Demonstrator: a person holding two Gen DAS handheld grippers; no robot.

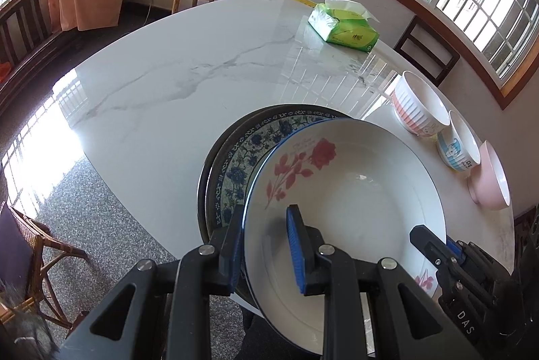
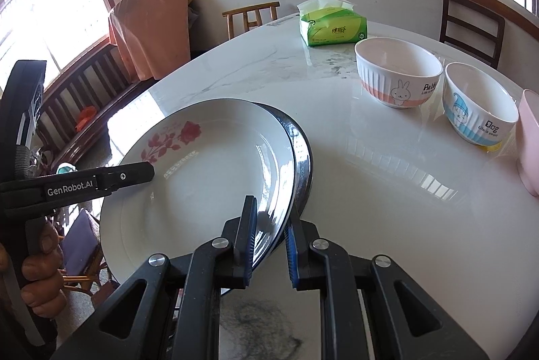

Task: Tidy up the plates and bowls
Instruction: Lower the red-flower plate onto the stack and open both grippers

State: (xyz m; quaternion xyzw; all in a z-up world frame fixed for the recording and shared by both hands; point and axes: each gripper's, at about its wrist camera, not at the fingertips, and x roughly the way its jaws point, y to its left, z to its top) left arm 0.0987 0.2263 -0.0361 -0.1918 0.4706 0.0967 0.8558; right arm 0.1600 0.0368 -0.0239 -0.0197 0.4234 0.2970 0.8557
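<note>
White rose-print plate (image 1: pixel 353 191) lies tilted on a blue-patterned plate (image 1: pixel 246 151) near the marble table's (image 1: pixel 168 73) front edge, covering most of it; a dark rim beneath is hard to identify. Left gripper (image 1: pixel 266 245) straddles the white plate's left rim, jaws narrowed, one pad each side. Right gripper (image 2: pixel 269 242) pinches the same plate's right rim likewise. Legible writing: "GenRobot.AI" on the left gripper, "DAS" on the right. Three bowls stand upright in a row at right: rabbit bowl (image 2: pixel 397 73), "Dog" bowl (image 2: pixel 478 103), and pink bowl (image 2: pixel 529 137), cut off at frame edge. Green tissue pack (image 2: pixel 331 26) text unreadable.
</note>
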